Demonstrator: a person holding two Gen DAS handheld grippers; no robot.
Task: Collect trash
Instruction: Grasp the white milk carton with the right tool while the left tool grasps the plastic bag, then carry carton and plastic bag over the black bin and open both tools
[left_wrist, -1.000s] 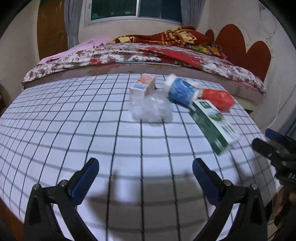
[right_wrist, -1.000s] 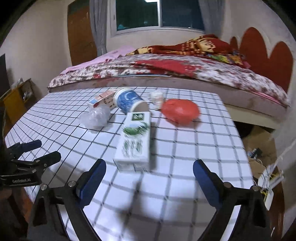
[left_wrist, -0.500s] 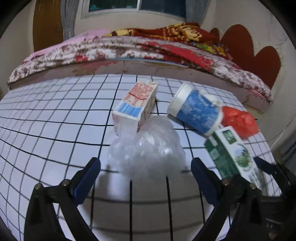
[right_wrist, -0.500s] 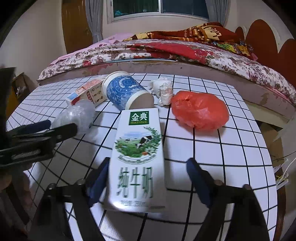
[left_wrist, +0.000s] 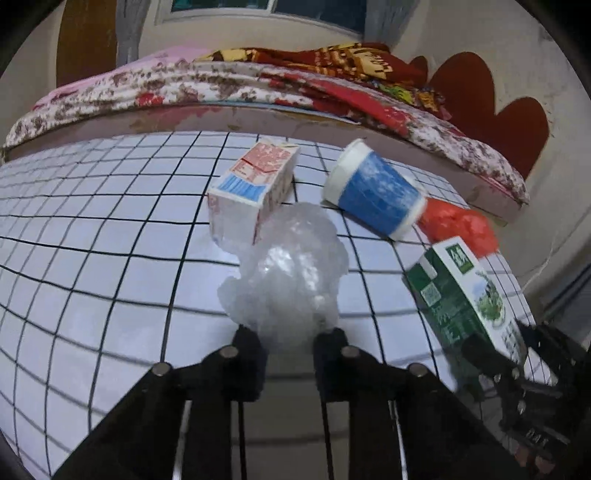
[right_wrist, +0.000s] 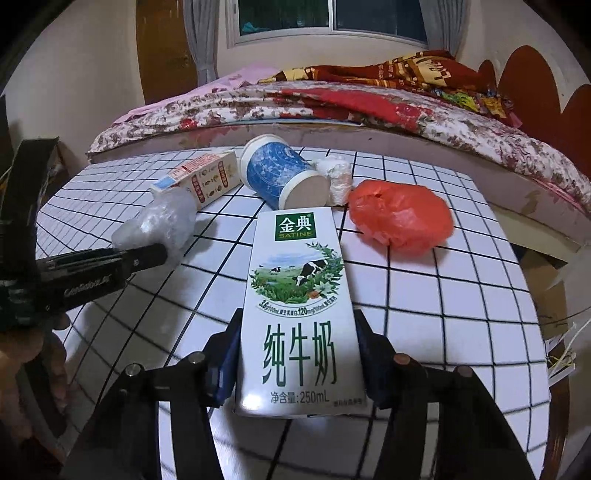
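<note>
My left gripper is shut on a crumpled clear plastic wad on the checked tablecloth; it also shows in the right wrist view. My right gripper is shut on a green and white milk carton, which also shows in the left wrist view. Beyond lie a small red and white carton, a blue paper cup on its side, a red plastic bag and a white crumpled wad.
A bed with floral and red blankets runs along the table's far edge. The table's right edge drops off to the floor. The left gripper's body lies to the left of the milk carton.
Both grippers have moved forward and closed: the left one on the clear plastic wad, the right one on the milk carton.
</note>
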